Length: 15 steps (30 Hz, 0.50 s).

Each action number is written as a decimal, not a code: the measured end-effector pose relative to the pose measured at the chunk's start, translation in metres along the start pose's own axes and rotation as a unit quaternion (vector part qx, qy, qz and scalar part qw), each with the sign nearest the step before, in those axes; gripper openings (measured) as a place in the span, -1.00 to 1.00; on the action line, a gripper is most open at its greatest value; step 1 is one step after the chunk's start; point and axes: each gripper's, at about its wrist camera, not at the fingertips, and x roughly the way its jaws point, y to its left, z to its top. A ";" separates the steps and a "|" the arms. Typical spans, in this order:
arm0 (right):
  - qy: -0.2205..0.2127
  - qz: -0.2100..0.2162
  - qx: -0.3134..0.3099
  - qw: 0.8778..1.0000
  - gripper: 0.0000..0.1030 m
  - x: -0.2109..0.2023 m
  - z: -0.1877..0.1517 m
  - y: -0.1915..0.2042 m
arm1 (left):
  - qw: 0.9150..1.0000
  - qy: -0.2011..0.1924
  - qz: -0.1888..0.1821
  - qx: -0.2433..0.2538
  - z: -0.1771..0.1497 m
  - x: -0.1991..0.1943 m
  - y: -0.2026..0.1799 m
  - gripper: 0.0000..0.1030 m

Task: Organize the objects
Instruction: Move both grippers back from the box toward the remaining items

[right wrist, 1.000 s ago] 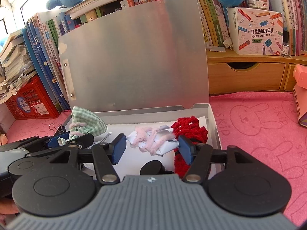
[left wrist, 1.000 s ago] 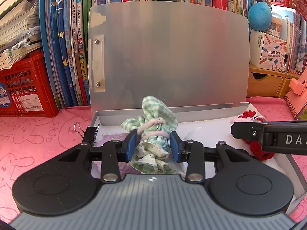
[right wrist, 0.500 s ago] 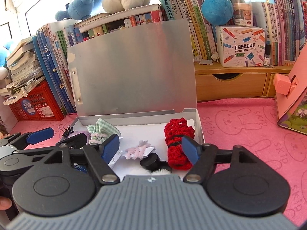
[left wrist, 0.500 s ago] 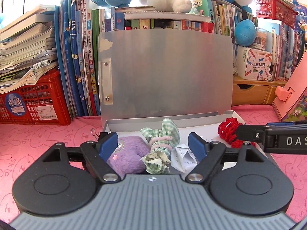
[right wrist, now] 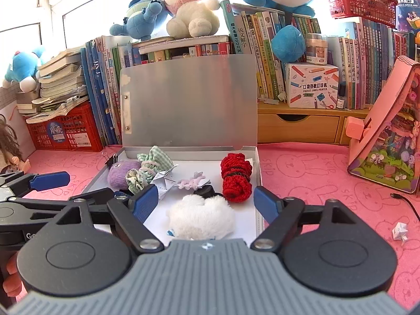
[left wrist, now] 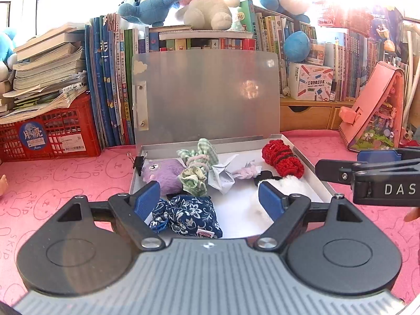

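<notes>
**Coach:** Books and plush toys are crowding the shelf behind the pink desk (right wrist: pixel 309 168), and ahead of your jaws the grey box (right wrist: pixel 258 181) is sitting with its lid (right wrist: pixel 189 99) propped upright against the books.

**Operator:** What am I holding?

**Coach:** Nothing. Your left gripper (left wrist: pixel 208 199) is standing wide, its blue pads touching nothing; the navy floral pouch (left wrist: pixel 191 214) is lying below and between them, and the purple plush (left wrist: pixel 164 172) just beyond the left pad. Your right gripper (right wrist: pixel 206 203) is still spreading its jaws, with the white fluffy toy (right wrist: pixel 202 216) lying loose in the gap and pressed by neither pad.

**Operator:** And the rest?

**Coach:** Everything in the box is lying beyond your jaws: the green checked bundle (right wrist: pixel 151 165), the folded paper (right wrist: pixel 165 181), the pink pipe-cleaner piece (right wrist: pixel 191 182) and the red crochet roll (right wrist: pixel 236 178) ahead of the right pad. One small paper scrap (right wrist: pixel 400 231) is lying out on the desk, well to the right of your right gripper.

**Operator:** So what now?

**Coach:** I'm judging you're between placements. Be keeping both grippers clear of the lid so it isn't tipping shut. If that scrap is next, be approaching it low with the jaws wide; it is looking light and likely to skid.
</notes>
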 end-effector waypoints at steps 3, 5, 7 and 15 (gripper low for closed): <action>-0.009 0.001 -0.004 1.000 0.71 -0.017 -0.010 0.000 | 1.000 0.000 -0.009 -0.001 -0.013 -0.019 -0.006 0.66; -0.014 0.004 -0.007 1.000 0.71 -0.030 -0.018 0.001 | 1.000 0.001 -0.013 0.001 -0.021 -0.029 -0.010 0.66; -0.018 0.009 -0.008 1.000 0.72 -0.039 -0.024 0.001 | 1.000 0.003 -0.016 0.002 -0.030 -0.038 -0.014 0.67; -0.038 0.012 -0.012 0.999 0.72 -0.076 -0.055 0.002 | 1.000 0.008 -0.023 -0.002 -0.068 -0.066 -0.025 0.68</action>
